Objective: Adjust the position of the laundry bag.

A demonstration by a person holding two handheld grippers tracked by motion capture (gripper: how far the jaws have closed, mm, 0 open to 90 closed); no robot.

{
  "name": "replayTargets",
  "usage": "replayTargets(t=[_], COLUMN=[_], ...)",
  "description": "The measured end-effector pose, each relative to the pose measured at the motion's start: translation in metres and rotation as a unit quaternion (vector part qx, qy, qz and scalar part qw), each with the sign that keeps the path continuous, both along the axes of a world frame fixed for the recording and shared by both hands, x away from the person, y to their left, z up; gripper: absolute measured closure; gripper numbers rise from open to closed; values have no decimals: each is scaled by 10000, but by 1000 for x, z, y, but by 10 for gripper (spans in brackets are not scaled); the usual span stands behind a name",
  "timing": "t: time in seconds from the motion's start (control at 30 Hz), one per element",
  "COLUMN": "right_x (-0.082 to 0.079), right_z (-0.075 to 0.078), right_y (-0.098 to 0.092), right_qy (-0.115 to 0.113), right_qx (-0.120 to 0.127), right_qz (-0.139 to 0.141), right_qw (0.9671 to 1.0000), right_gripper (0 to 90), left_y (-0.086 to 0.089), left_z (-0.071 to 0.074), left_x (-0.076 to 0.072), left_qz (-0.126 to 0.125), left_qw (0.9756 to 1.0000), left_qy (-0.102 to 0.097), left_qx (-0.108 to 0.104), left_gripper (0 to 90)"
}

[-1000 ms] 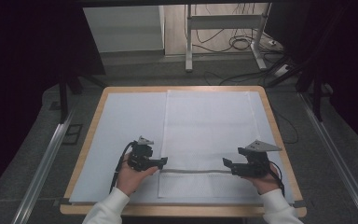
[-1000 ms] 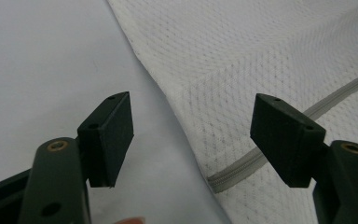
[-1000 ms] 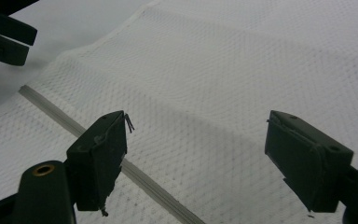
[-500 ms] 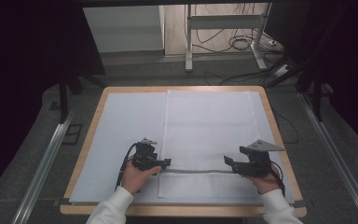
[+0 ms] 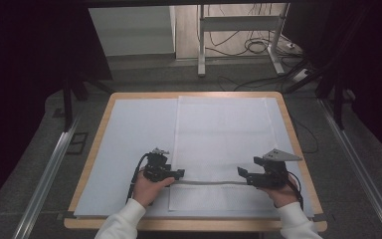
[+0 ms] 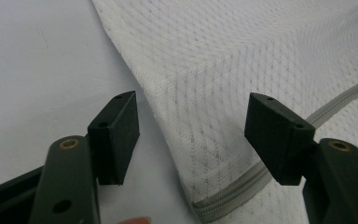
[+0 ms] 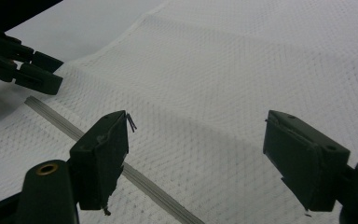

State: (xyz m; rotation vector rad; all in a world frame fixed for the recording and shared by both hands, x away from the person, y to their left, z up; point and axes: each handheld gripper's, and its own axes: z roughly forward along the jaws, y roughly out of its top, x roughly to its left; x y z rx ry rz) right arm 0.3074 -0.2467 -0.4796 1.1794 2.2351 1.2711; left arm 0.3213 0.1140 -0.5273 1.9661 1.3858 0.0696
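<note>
the white mesh bag (image 5: 221, 144) lies flat on the table (image 5: 129, 129), long side running away from the person, its grey zipper (image 5: 209, 182) crossing the near end from side to side. the left gripper (image 5: 178, 175) sits at the bag's left edge, by the zipper's end; the right gripper (image 5: 242, 174) sits over the zipper's other end.

in the left gripper view the jaws stand spread, with the bag's folded edge (image 6: 186, 121) lying between them and no pad touching it; they have just been closing a little. in the right gripper view the jaws are also spread wide above the mesh, pinching nothing, with the zipper (image 7: 135, 177) passing under the left jaw.

the step looks like taking hold of the bag's near end at both sides. next, each gripper likely needs to drop onto the cloth and pinch it, both layers if folding is meant.
</note>
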Motion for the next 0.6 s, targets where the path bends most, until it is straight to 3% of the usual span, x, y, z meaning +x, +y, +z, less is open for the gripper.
replayTargets(t=[0.2,0.37,0.6], right_x=[-1,0,1], right_z=[1,1,1], right_y=[0,-1,-1], right_qy=[-1,-9,14], right_qx=[15,25,21], right_qz=[-4,-9,-29], right_qw=[10000,10000,10000], right_gripper=[218,218,224], left_y=[-4,-5,-4], left_z=[0,-2,-5], left_x=[-1,0,0], left_qz=[-52,-105,-302], left_qw=[10000,9999,9994], left_qy=[-36,-105,-126], left_qx=[-14,-21,-91], left_gripper=[424,604,786])
